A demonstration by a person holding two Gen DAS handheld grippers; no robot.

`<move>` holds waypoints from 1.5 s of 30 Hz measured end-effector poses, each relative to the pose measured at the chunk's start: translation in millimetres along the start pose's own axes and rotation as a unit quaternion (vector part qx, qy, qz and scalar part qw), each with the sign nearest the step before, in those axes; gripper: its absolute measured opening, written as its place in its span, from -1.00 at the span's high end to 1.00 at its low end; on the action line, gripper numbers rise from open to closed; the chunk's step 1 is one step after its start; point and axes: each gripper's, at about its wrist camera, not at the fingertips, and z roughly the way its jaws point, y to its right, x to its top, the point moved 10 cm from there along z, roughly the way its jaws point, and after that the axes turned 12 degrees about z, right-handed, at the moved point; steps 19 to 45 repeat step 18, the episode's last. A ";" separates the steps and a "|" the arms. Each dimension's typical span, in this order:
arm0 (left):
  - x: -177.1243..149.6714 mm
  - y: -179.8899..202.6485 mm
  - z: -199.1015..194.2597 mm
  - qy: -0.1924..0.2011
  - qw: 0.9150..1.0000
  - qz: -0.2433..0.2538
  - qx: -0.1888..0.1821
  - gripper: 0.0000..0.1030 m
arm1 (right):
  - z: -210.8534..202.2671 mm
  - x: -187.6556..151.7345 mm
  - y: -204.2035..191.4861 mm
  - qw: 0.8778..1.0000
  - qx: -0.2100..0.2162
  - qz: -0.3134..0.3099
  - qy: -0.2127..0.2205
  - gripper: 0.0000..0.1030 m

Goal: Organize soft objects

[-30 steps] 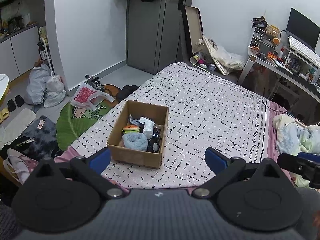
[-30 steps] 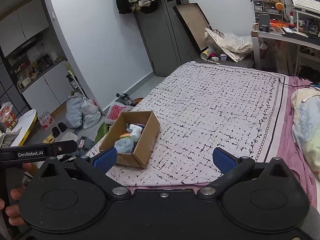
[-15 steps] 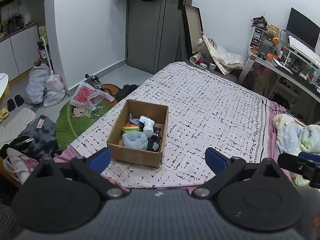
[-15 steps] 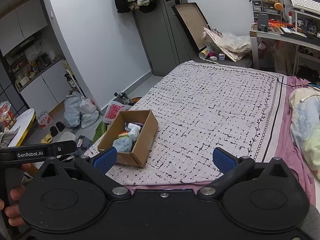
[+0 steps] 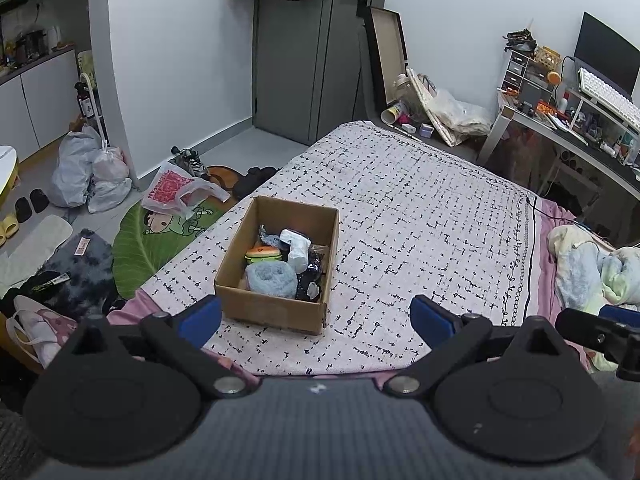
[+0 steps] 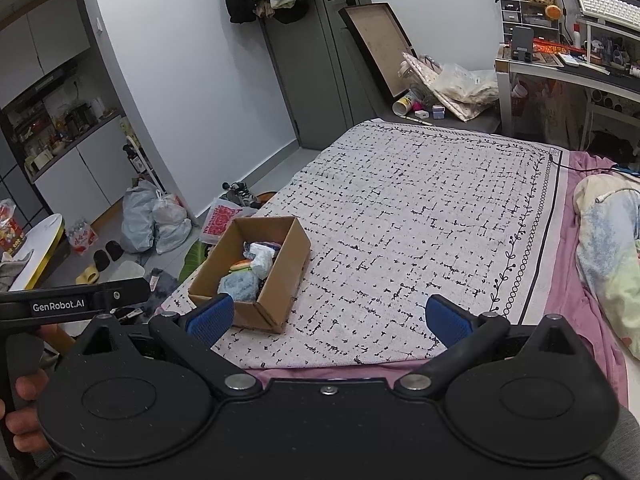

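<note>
A brown cardboard box (image 5: 256, 308) sits on the patterned bedspread (image 5: 420, 216) near the bed's front left corner. It holds several soft items: a light blue fuzzy roll (image 5: 271, 277), a burger-shaped plush (image 5: 262, 254), a white piece (image 5: 298, 249) and dark items. The box also shows in the right wrist view (image 6: 280, 280). My left gripper (image 5: 316, 318) is open and empty, just short of the box. My right gripper (image 6: 328, 316) is open and empty, to the right of the box and above the bed's front edge.
A pale blue and yellow blanket (image 5: 592, 268) lies bunched at the bed's right side. Bags (image 5: 88, 168), shoes and a green leaf mat (image 5: 148, 240) cover the floor on the left. A cluttered desk (image 5: 580, 128) stands at the back right. A grey door (image 5: 304, 60) is at the back.
Both grippers stay open and almost still. The right wrist view has drifted slightly, so the box sits a little lower and nearer its left finger.
</note>
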 end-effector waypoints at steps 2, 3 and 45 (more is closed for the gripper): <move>-1.0 0.9 0.3 -0.001 1.000 0.001 -0.001 -0.94 | 0.0 0.5 0.8 1.000 0.000 0.002 0.000 -1.00; -1.8 1.0 0.4 -0.002 1.000 0.002 -0.001 -0.94 | -0.3 0.7 1.6 1.000 0.000 0.003 0.000 -1.00; 3.6 -0.8 -10.9 0.008 1.000 0.001 0.002 -0.94 | -2.9 0.6 0.3 1.000 0.003 0.007 -0.001 -1.00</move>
